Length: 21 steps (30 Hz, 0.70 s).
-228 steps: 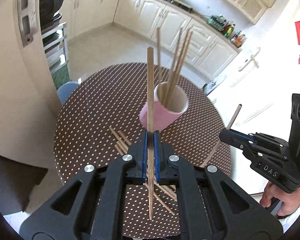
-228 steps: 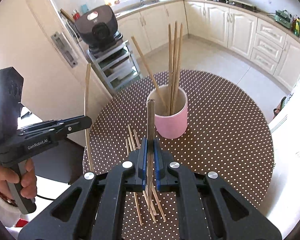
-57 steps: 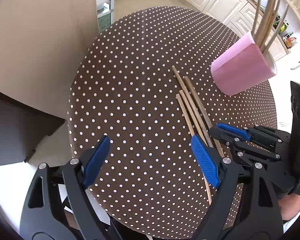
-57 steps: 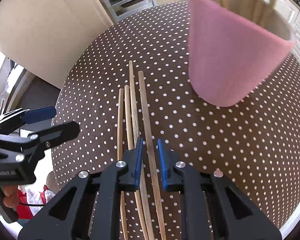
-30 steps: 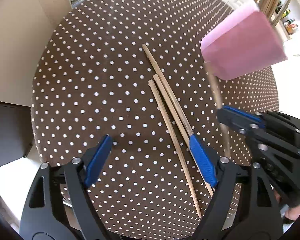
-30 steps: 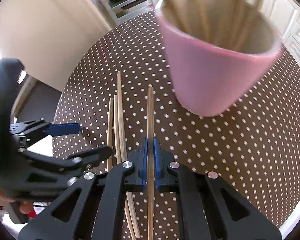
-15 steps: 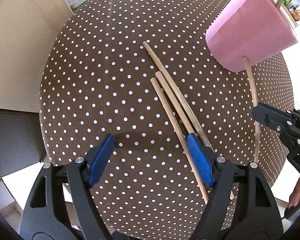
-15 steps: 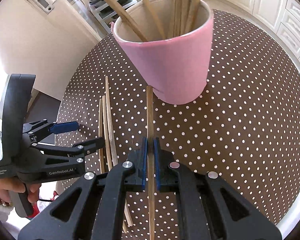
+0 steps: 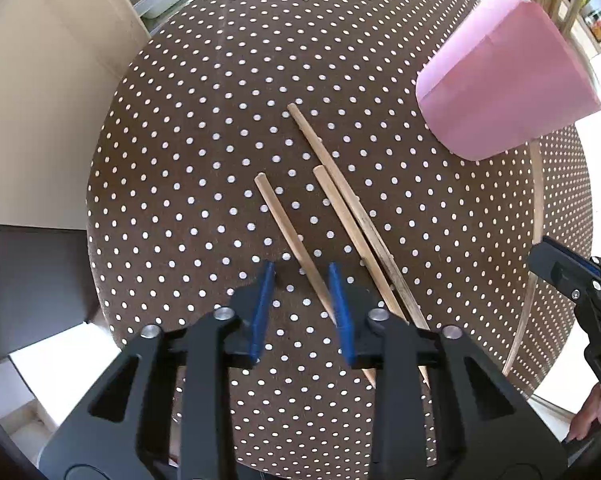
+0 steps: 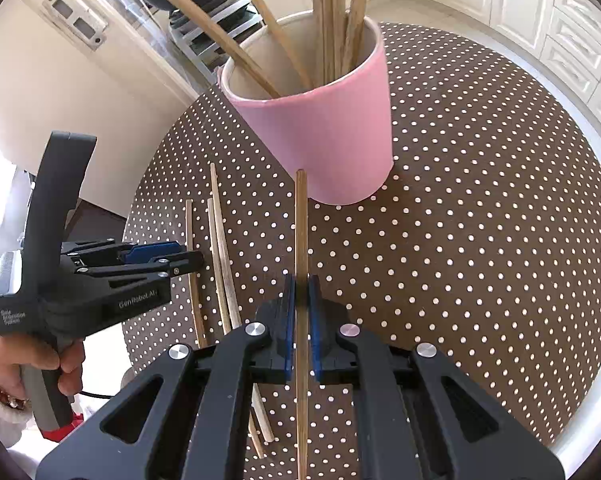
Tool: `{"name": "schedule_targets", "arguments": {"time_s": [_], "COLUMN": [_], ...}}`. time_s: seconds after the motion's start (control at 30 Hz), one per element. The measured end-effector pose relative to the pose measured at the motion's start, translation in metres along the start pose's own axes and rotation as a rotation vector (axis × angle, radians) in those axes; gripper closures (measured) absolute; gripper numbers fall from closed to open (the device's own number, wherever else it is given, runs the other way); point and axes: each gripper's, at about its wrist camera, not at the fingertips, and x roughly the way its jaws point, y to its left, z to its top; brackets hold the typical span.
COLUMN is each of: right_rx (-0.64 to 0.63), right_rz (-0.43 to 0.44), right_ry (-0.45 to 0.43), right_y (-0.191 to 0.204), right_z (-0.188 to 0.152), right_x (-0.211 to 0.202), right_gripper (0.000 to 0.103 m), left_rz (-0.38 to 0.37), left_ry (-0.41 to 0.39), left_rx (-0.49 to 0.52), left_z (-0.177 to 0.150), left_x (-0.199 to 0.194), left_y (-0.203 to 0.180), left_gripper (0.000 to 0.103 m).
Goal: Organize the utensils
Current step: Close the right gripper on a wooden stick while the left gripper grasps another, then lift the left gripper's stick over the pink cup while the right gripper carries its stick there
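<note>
- The right gripper [image 10: 299, 312] is clenched on one wooden chopstick [image 10: 300, 240], which runs forward between the blue pads with its tip pointing toward the base of the pink cup [image 10: 332, 136]; held along the fingers like this, it looks ready to be tipped up and dropped in.
- The left gripper [image 9: 302, 300] points down over the polka-dot table [image 9: 180, 140]. Its jaws have just been closing around the leftmost loose chopstick [image 9: 288, 236], which lies between the pads (one pad is right against it, the other apart), so nothing is gripped yet.
- Two more chopsticks [image 9: 352, 208] lie touching each other just beside that one, likely the next to collect.
- The cup stands upright on the table and already holds several chopsticks [image 10: 336, 12] leaning against its rim.
- Judging by this, most of the sorting is done, with four sticks outstanding.
</note>
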Motion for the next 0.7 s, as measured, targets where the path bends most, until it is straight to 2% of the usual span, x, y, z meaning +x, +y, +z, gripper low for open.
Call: {"name": "schedule_targets", "arguments": {"time_s": [0.07,0.2,0.5,0.57,0.63,0.7], "right_rx": [0.012,0.041,0.112,0.118,0.122,0.126], "right_rz": [-0.005,-0.009,-0.028,-0.034,-0.044,-0.053], "right_ry": [-0.014,-0.041,-0.146,-0.168,-0.178,-0.186], "right_y": [-0.002,0.000,0.004,0.005,0.006,0.012], "right_z": [-0.002,-0.005,-0.009,-0.011,-0.014,-0.017], "right_x": [-0.007,-0.013,-0.051,-0.060,-0.066,-0.070], "right_gripper": [0.098,0.098,0.098,0.098,0.098,0.098], "left_rz": [-0.027,-0.093,-0.229,-0.226,-0.221,-0.232], "left_ry": [-0.003,-0.014,-0.160,-0.185,-0.169,-0.105], "left_rx": [-0.014,-0.031,0.023,0.038,0.039,0.025], "left_z": [0.000,-0.001,0.002,0.003,0.001,0.000], "left_x": [-0.001,-0.006,-0.068,-0.085,-0.088,-0.080], "left_y": [0.007,0.017,0.029,0.034,0.036,0.040], "left_gripper": [0.089,0.095,0.098,0.098,0.097,0.096]}}
